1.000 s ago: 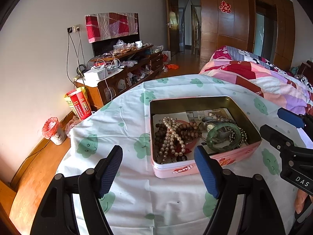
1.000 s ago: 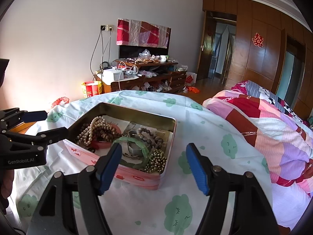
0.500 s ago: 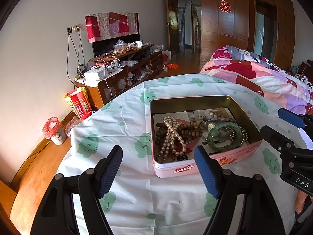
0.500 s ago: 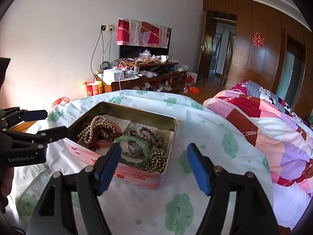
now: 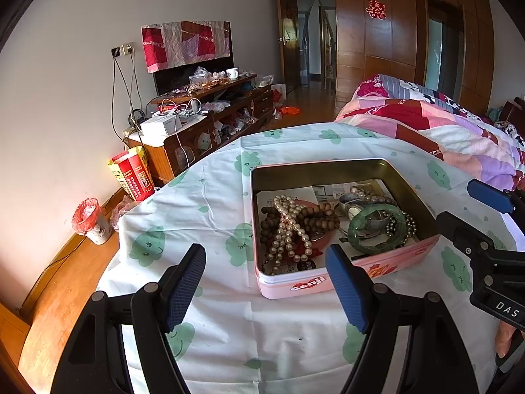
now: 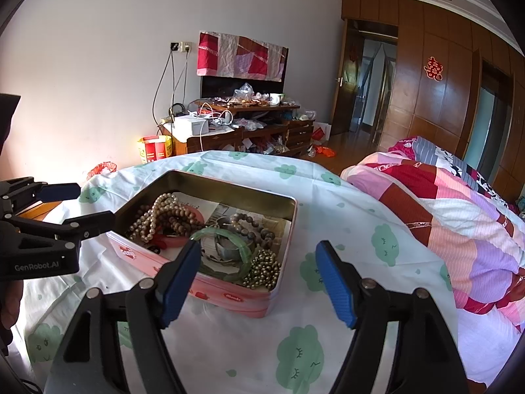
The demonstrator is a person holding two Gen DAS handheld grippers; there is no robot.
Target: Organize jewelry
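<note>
Jewelry fills a shallow pink rectangular tin point(image 5: 347, 280) with a gold-coloured inside, standing on a white cloth printed with green clouds point(image 5: 210, 210). The tin sits just ahead of the left gripper point(image 5: 265, 282), a little to its right, and ahead and to the left of the right gripper point(image 6: 259, 279). Both grippers hover above the cloth with their blue-padded jaws spread wide and nothing between them; neither touches the tin.

Inside the tin, toward the left gripper's side, a cream pearl strand point(image 5: 290, 226) lies draped over a dark brown wooden bead string point(image 5: 320, 218). Nearer the right gripper rests a translucent green jade bangle point(image 5: 377, 229), lying over a silver metal wristwatch point(image 5: 352, 208), with a cluster of small dull-gold beads point(image 6: 264, 269) at the tin's corner closest to that gripper. Printed paper point(image 5: 323, 192) lines the bottom.

Beyond the tin, a pink, red and purple patchwork quilt point(image 6: 459, 223) lies to the right of both grippers.
</note>
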